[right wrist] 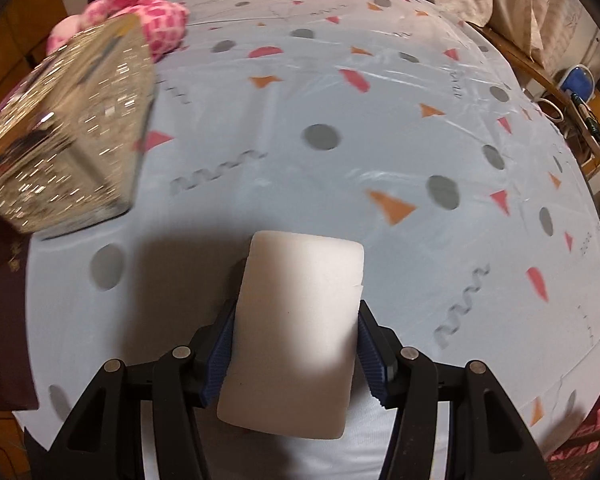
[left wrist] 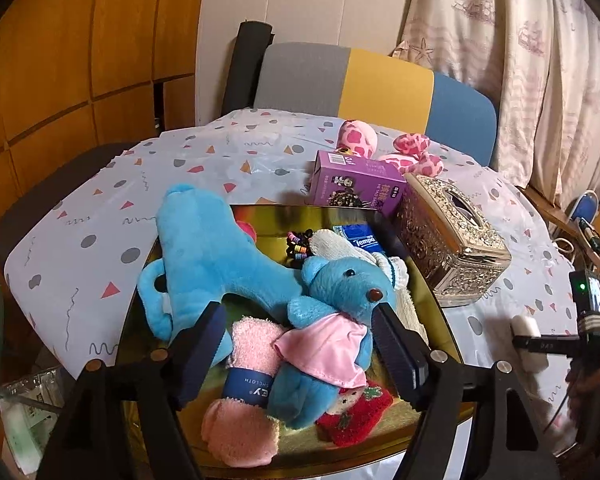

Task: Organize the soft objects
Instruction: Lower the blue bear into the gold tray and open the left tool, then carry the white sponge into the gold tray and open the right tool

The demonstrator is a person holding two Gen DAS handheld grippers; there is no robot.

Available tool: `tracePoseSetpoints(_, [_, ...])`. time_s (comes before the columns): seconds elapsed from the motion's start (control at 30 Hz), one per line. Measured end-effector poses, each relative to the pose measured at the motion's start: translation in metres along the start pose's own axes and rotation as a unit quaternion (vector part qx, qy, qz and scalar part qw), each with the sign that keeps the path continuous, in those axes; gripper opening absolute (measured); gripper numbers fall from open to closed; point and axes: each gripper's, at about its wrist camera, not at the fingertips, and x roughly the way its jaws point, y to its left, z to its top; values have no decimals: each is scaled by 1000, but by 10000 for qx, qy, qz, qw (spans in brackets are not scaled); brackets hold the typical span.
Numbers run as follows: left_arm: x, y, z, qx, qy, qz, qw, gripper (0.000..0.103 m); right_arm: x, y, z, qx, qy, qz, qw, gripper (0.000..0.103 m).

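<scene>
A gold tray holds a blue dolphin plush, a blue teddy bear in a pink dress, a rolled pink washcloth, a red knitted piece and a white knit item. My left gripper hovers open over the tray. The bear lies between its fingers, and neither pad presses on it. My right gripper is shut on a white sponge block, held above the patterned tablecloth. The same gripper and sponge show at the right of the left wrist view.
An ornate metallic tissue box stands right of the tray, with a purple carton behind it. A pink spotted plush lies at the table's far side. A Tempo tissue pack and hair ties sit in the tray. A chair stands beyond.
</scene>
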Motion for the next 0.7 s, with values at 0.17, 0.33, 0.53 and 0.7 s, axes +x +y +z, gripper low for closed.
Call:
tracePoseSetpoints(0.17, [-3, 3, -2, -68, -23, 30, 10000, 84, -9, 23, -17, -121, -97, 238, 9996, 56])
tracePoseSetpoints(0.33, [-4, 11, -5, -170, -7, 90, 9998, 90, -30, 45, -28, -121, -362, 578, 9976, 55])
tracePoseSetpoints(0.53, [-7, 29, -4, -428, -37, 283, 9987, 103, -87, 105, -26, -625, -927, 1317, 9850, 55])
tracePoseSetpoints(0.7, [-13, 49, -1, -656, -103, 506, 9965, 103, -109, 181, -30, -1370, -1117, 1772, 9682, 56])
